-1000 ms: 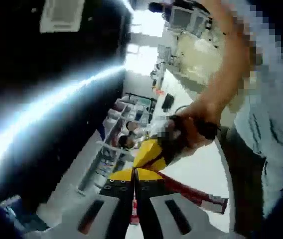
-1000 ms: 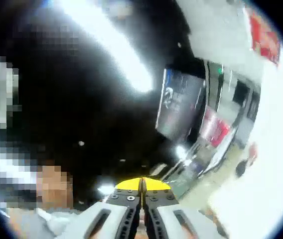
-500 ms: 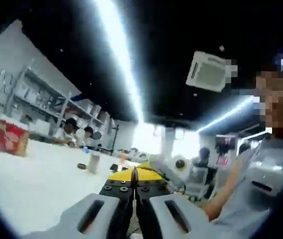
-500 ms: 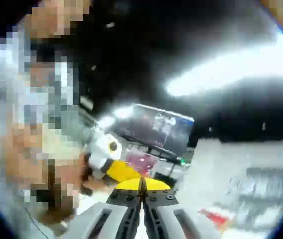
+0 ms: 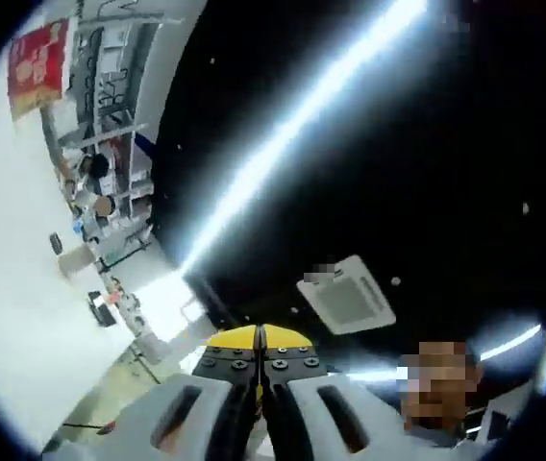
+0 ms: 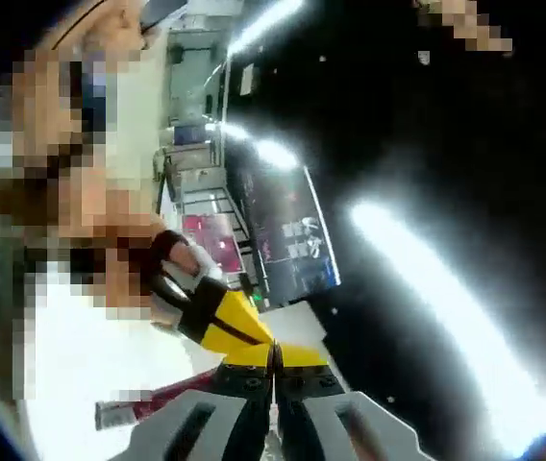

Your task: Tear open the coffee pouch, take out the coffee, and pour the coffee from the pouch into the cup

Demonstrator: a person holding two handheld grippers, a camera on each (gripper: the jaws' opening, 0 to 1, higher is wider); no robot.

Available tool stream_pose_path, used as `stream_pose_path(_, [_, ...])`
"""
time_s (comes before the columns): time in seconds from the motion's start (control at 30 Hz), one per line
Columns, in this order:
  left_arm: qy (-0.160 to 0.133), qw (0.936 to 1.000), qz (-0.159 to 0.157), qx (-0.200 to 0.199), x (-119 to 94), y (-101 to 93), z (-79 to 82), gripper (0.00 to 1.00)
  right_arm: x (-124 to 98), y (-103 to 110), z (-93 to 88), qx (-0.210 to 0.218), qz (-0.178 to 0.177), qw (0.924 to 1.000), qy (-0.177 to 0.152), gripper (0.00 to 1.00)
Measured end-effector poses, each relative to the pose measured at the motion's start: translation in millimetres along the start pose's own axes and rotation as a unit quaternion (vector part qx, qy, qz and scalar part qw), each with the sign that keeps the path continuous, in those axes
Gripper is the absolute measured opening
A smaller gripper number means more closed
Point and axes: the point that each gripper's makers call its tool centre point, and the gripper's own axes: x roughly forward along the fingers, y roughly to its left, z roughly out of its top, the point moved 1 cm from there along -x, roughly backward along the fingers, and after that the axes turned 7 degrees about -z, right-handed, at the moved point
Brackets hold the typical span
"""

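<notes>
Your left gripper and right gripper both have their jaws pressed together, tips aimed up at the ceiling light. In the right gripper view the red coffee pouch hangs from the left one. What your right grips I cannot tell. You seem mid-tear; next, bring the pouch down to find the cup.

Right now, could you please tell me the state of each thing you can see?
Left gripper: jaws shut.
Right gripper: jaws shut, tips meeting the left gripper's.
Coffee pouch: reaching out sideways from the shut jaws; torn or not, cannot tell.
Ceiling light: on.
</notes>
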Motion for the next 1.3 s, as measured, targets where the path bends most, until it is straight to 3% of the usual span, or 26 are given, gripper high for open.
stream_pose_path(0.07, [-0.002, 0.9998, -0.011, -0.013, 2, -1.2, -2.2, 0.01, -1, -4, 0.9, 0.029, -0.004, 0.9996, -0.007, 0.01])
stream_pose_path(0.13, [0.022, 0.9981, 0.026, 0.052, 2, 4.0, -4.2, 0.02, -4, -5, -5.3, 0.156, 0.02, 0.9875, -0.015, 0.01])
stream_pose_path(0.17, [0.032, 0.9973, 0.024, 0.062, 3, -0.8, -5.0, 0.02, -5, -6, -7.5, 0.213, 0.034, 0.976, -0.027, 0.01])
stream_pose_path(0.2, [0.055, 0.9943, 0.026, 0.087, 3, -3.7, -10.1, 0.03, -7, -5, -9.0, 0.283, 0.056, 0.9568, -0.033, 0.01])
stream_pose_path(0.23, [0.069, 0.9903, 0.034, 0.115, 3, -4.6, -13.1, 0.03, -9, -6, -7.3, 0.327, 0.073, 0.9414, -0.041, 0.01])
stream_pose_path(0.27, [0.081, 0.9867, 0.039, 0.135, 3, -6.5, -16.8, 0.03, -10, -7, -7.5, 0.349, 0.082, 0.9324, -0.045, 0.01])
stream_pose_path(0.33, [0.109, 0.9823, 0.03, 0.15, 4, -13.9, -23.3, 0.04, -13, -9, -2.2, 0.424, 0.117, 0.8959, -0.064, 0.01])
stream_pose_path(0.37, [0.117, 0.9814, 0.029, 0.15, 3, -15.2, -24.9, 0.04, -14, -9, -1.5, 0.446, 0.125, 0.8835, -0.069, 0.01])
stream_pose_path(0.43, [0.14, 0.977, 0.026, 0.158, 4, -20.5, -34.3, 0.04, -17, -11, 2.7, 0.516, 0.157, 0.8383, -0.079, 0.01])
stream_pose_path(0.47, [0.153, 0.9744, 0.025, 0.163, 4, -23.2, -39.4, 0.04, -19, -12, 4.2, 0.555, 0.172, 0.8096, -0.085, 0.01])
stream_pose_path(0.5, [0.159, 0.973, 0.025, 0.165, 3, -22.3, -33.1, 0.04, -21, -11, 6.7, 0.577, 0.187, 0.7895, -0.092, 0.01])
stream_pose_path(0.53, [0.169, 0.9704, 0.025, 0.171, 3, -23.5, -35.5, 0.04, -22, -11, 6.3, 0.593, 0.201, 0.7745, -0.093, 0.01])
stream_pose_path(0.6, [0.196, 0.962, 0.029, 0.188, 0, -24.1, -35.9, 0.04, -25, -9, 10.4, 0.627, 0.226, 0.739, -0.096, 0.01])
stream_pose_path(0.63, [0.204, 0.9595, 0.031, 0.192, -2, -23.2, -33.3, 0.04, -26, -9, 10.8, 0.633, 0.232, 0.7321, -0.095, 0.01])
stream_pose_path(0.7, [0.239, 0.9455, 0.043, 0.216, -7, -22.8, -36.2, 0.04, -30, -3, 15.7, 0.656, 0.267, 0.6999, -0.091, 0.01])
stream_pose_path(0.77, [0.264, 0.9347, 0.056, 0.231, -11, -22.7, -42.0, 0.04, -32, 0, 17.0, 0.665, 0.283, 0.6862, -0.083, 0.01])
stream_pose_path(0.8, [0.272, 0.9305, 0.061, 0.238, -12, -22.2, -42.4, 0.04, -33, 3, 18.0, 0.672, 0.294, 0.6749, -0.078, 0.01])
stream_pose_path(0.83, [0.28, 0.9263, 0.066, 0.243, -14, -22.4, -45.3, 0.04, -33, 4, 17.7, 0.676, 0.296, 0.6707, -0.075, 0.01])
stream_pose_path(0.9, [0.301, 0.9173, 0.072, 0.251, -18, -23.8, -50.9, 0.04, -35, 7, 20.2, 0.688, 0.317, 0.6488, -0.074, 0.01])
stream_pose_path(0.93, [0.309, 0.9131, 0.073, 0.256, -19, -24.5, -52.5, 0.04, -36, 9, 22.0, 0.691, 0.324, 0.6425, -0.074, 0.01])
stream_pose_path(1.13, [0.334, 0.8971, 0.085, 0.277, -26, -25.9, -57.9, 0.05, -38, 14, 25.6, 0.693, 0.34, 0.6315, -0.071, 0.01])
stream_pose_path(1.3, [0.334, 0.8898, 0.1, 0.295, -27, -22.2, -50.9, 0.06, -37, 14, 25.3, 0.69, 0.336, 0.6369, -0.068, 0.01])
